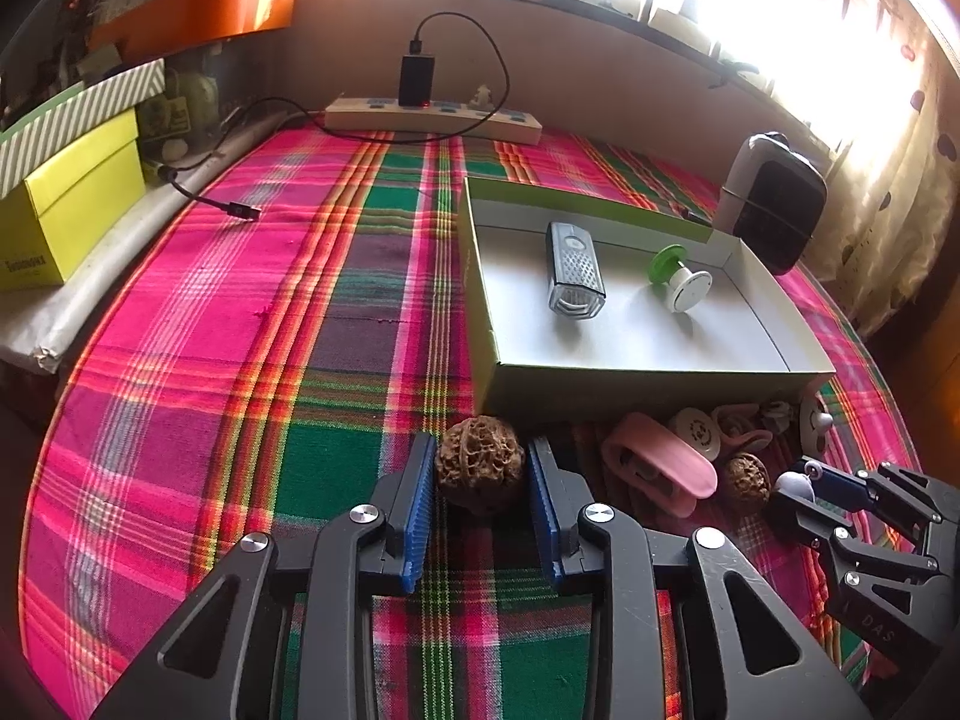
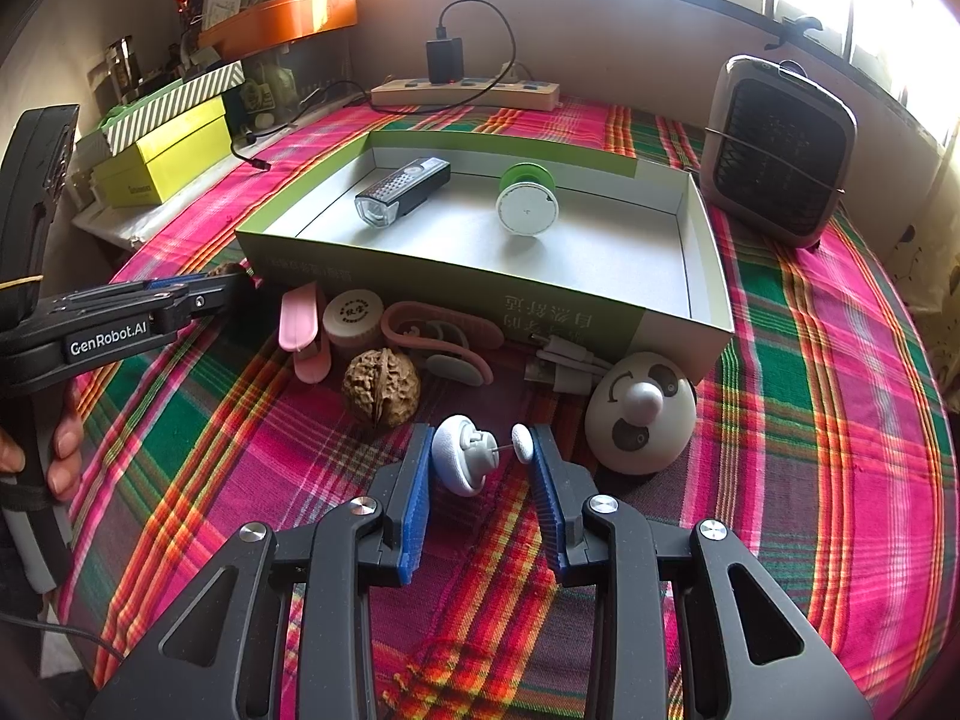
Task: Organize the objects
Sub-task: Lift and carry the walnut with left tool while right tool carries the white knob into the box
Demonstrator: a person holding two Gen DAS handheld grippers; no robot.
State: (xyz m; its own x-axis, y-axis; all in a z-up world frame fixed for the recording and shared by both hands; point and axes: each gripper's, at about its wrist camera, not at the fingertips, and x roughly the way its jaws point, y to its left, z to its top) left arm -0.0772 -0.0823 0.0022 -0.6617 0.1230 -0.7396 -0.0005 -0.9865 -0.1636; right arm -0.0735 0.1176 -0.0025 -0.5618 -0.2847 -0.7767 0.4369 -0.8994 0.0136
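Resting on plaid cloth (image 1: 252,324), a walnut (image 1: 478,465) is pinched by left gripper (image 1: 482,474); white suction knob (image 2: 465,461) is clamped by right gripper (image 2: 480,468).

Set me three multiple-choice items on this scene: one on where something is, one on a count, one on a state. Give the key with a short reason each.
1. Where is the bike light?
A. Inside the open box
B. On the plaid cloth
C. On the power strip

2. How many items lie inside that box?
A. One
B. Two
C. Four

3. What is between the left gripper fingers?
A. Nothing
B. A pink clip
C. A walnut

Key:
1 A, the light rests on the box's grey floor.
2 B, only the light and the green-and-white spool are inside.
3 C, the walnut sits between the blue pads and both appear to press on it; the right gripper brackets a small white spool.
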